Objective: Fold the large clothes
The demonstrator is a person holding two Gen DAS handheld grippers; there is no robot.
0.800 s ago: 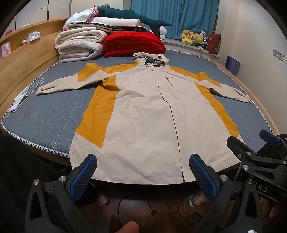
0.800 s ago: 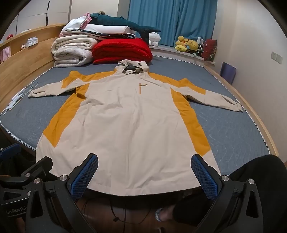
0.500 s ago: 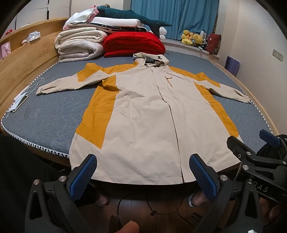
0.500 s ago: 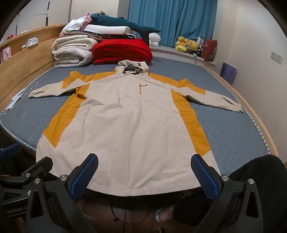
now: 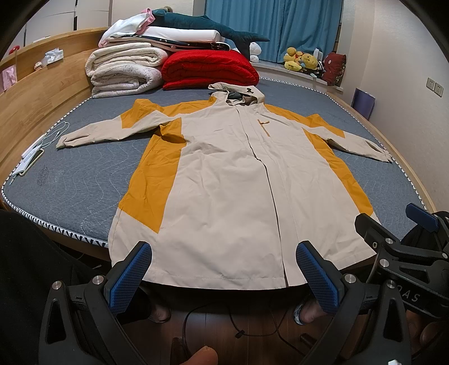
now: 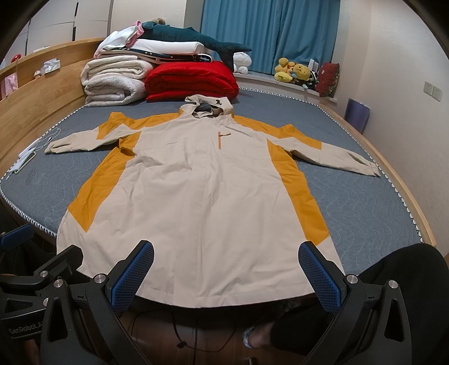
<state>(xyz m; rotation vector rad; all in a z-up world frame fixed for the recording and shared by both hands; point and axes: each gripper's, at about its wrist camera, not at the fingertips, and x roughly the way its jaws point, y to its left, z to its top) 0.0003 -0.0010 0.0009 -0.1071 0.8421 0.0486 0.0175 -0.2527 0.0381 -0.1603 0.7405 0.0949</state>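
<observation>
A long beige hooded coat with orange side panels [image 5: 224, 179] lies flat, front up, on the grey mattress [image 5: 73, 177], sleeves spread out, hem hanging over the near edge. It also shows in the right wrist view [image 6: 202, 191]. My left gripper [image 5: 224, 278] is open and empty, held just short of the hem. My right gripper [image 6: 224, 278] is open and empty too, just short of the hem; it also shows at the right of the left wrist view [image 5: 398, 238].
Folded white blankets [image 5: 123, 70], a red quilt [image 5: 210, 67] and a plush shark [image 5: 202, 25] are stacked at the head of the bed. A phone and cable [image 5: 36, 154] lie at the mattress's left edge. Wooden bed frame [image 5: 36, 101] on the left, cables on the floor [image 5: 238, 331].
</observation>
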